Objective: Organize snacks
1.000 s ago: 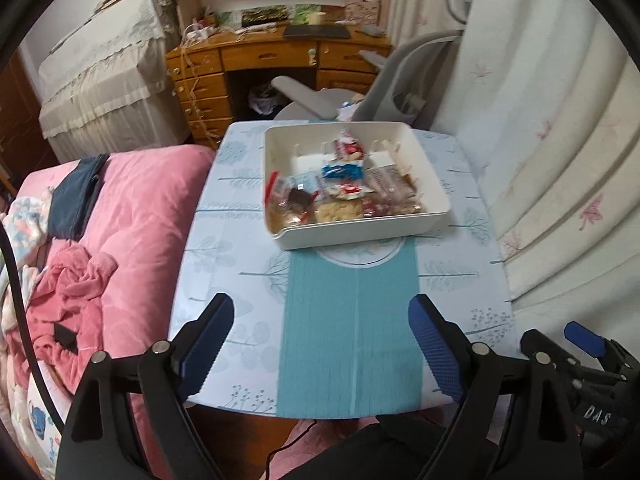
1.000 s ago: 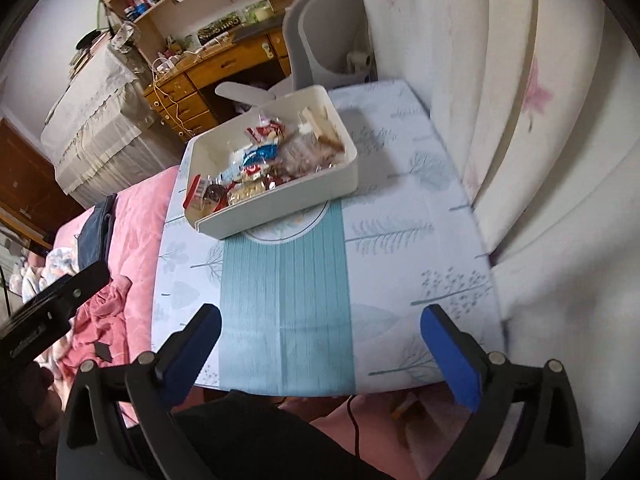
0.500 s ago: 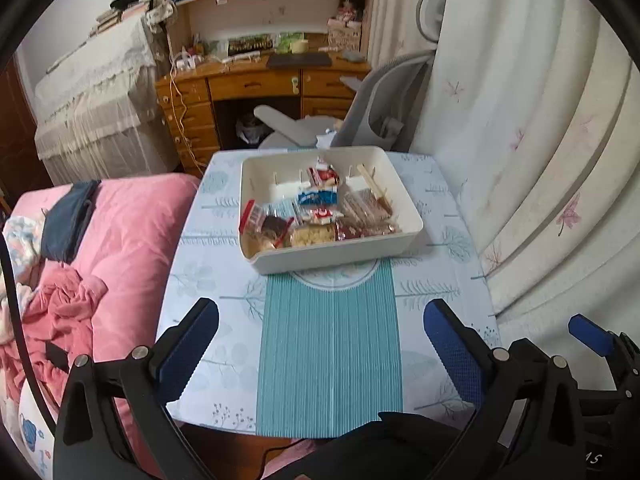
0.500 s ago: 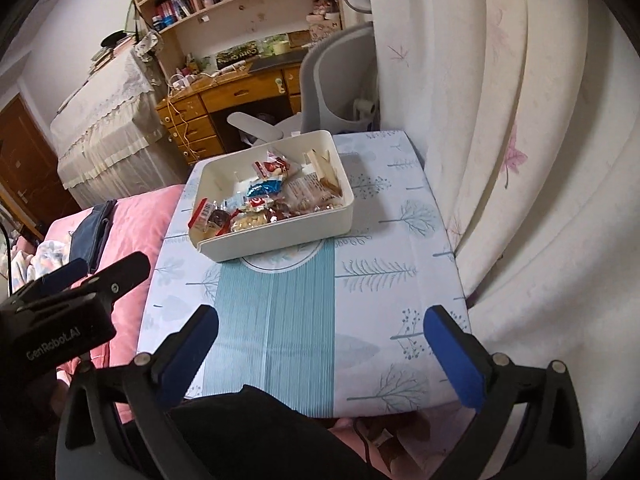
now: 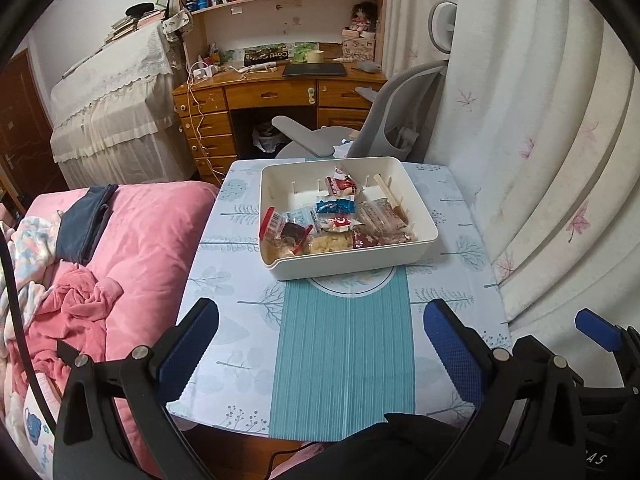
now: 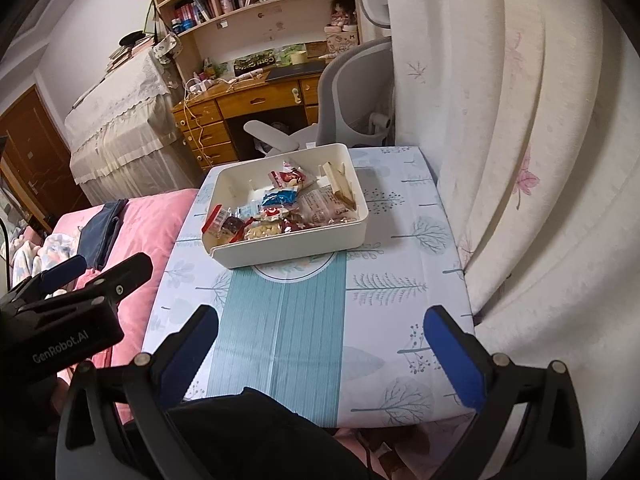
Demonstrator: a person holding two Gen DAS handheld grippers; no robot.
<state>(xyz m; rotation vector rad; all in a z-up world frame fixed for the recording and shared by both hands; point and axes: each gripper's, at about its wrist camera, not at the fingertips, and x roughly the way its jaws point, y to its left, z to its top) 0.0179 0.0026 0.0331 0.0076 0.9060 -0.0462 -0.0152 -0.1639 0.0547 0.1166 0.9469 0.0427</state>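
A white rectangular bin [image 5: 352, 266] [image 6: 296, 250] stands on the far half of a small table and holds several wrapped snacks [image 5: 332, 226] [image 6: 276, 210] piled toward its near side. Thin wooden dividers [image 5: 388, 190] [image 6: 338, 184] lean at its far right. My left gripper [image 5: 320, 340] is open and empty, above the table's near edge, well short of the bin. My right gripper [image 6: 320, 340] is open and empty, also over the near edge. Each gripper shows at the edge of the other's view [image 5: 596, 334] [image 6: 72, 308].
The table [image 5: 240, 280] carries a pale tree-print cloth with a teal strip [image 5: 348, 360]. A pink bed [image 5: 132, 248] adjoins its left side. A curtain [image 5: 540, 160] hangs along the right. A grey chair [image 5: 360, 136] and a wooden desk [image 5: 272, 96] stand behind.
Both grippers have pulled back and tilted up, so the bin looks farther away and more of the room shows. Both stay open. The bin and snacks have not moved.
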